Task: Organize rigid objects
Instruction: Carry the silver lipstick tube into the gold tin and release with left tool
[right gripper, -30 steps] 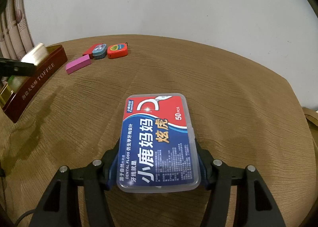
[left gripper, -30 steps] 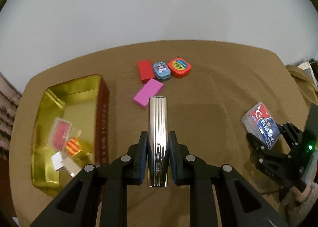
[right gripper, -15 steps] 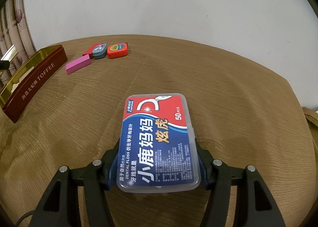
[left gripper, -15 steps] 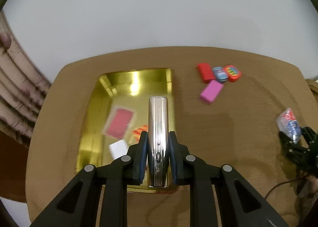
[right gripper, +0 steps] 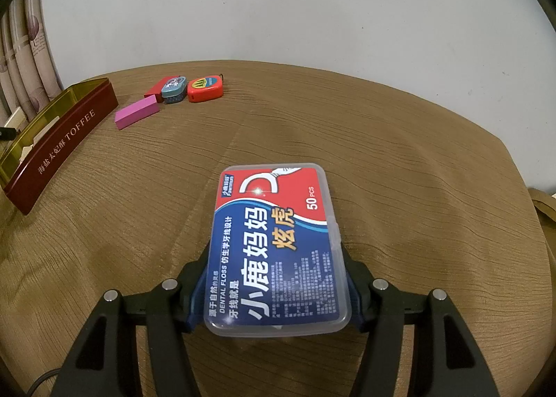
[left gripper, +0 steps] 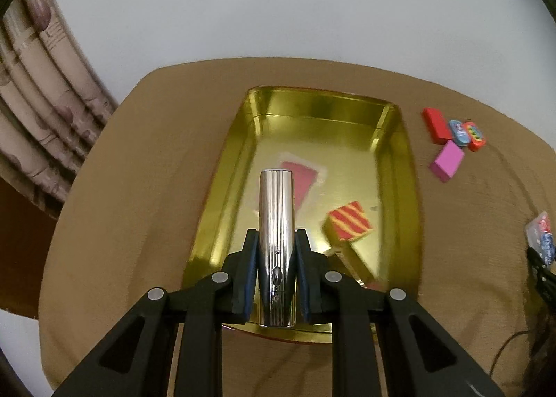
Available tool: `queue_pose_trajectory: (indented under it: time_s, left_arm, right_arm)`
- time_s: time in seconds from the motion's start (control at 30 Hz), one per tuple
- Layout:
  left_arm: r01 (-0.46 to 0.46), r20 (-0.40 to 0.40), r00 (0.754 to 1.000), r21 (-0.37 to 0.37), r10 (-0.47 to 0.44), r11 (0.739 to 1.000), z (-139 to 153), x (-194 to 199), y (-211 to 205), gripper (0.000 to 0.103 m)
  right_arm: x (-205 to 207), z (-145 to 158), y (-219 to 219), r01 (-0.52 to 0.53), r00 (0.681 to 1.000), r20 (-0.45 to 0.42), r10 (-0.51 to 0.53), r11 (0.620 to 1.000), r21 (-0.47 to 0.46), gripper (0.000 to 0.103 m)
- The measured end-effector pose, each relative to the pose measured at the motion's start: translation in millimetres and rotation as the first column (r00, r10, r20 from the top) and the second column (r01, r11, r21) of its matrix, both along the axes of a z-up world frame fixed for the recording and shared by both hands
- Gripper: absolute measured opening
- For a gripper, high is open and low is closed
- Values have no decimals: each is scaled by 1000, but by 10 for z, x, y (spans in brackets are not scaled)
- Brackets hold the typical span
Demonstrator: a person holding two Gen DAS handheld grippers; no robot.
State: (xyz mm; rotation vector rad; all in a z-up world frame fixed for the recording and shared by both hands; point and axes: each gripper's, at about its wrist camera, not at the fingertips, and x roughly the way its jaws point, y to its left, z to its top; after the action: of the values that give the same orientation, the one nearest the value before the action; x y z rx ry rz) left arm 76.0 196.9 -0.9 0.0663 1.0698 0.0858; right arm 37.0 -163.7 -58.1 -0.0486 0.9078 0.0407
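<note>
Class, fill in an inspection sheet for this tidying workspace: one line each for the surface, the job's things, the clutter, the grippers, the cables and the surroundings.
Surface: brown table with a grained top.
Job's things: gold tin holding a red-and-yellow striped box and a red card; outside it lie a pink block, red block, blue tin and orange tape measure.
Clutter: nothing seen.
Grippers: left gripper shut on a silver case above the tin; right gripper shut on a dental floss box.
Cables: a dark cable at the table's near right edge.
Surroundings: white wall; patterned curtain at left.
</note>
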Motion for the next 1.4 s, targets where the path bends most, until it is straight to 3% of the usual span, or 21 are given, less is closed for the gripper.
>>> queue_pose_trajectory:
  time_s: [0.37, 0.7, 0.93, 1.27, 1.4]
  left_arm:
    - [-29, -13, 1000, -46, 28, 999, -158, 90, 243, 18]
    - [-46, -46, 998, 0, 46, 999, -388, 201, 257, 18]
    - [-72, -67, 995, -14, 71, 997, -459, 229, 341, 18]
    - [-58, -20, 998, -26, 57, 998, -299, 158, 295, 22]
    - [-38, 21, 999, -12, 38, 999, -173, 46, 202, 29]
  right_arm:
    - [-2, 2, 0, -3, 1000, 2, 3, 1000, 0, 63]
    - [-2, 3, -1, -4, 1000, 2, 4, 1000, 0, 63]
    - [-2, 3, -1, -5, 1000, 3, 5, 1000, -1, 63]
    - [-1, 4, 1, -5, 1000, 3, 5, 1000, -2, 63]
    - [-2, 5, 5, -5, 1000, 4, 5, 1000, -3, 63]
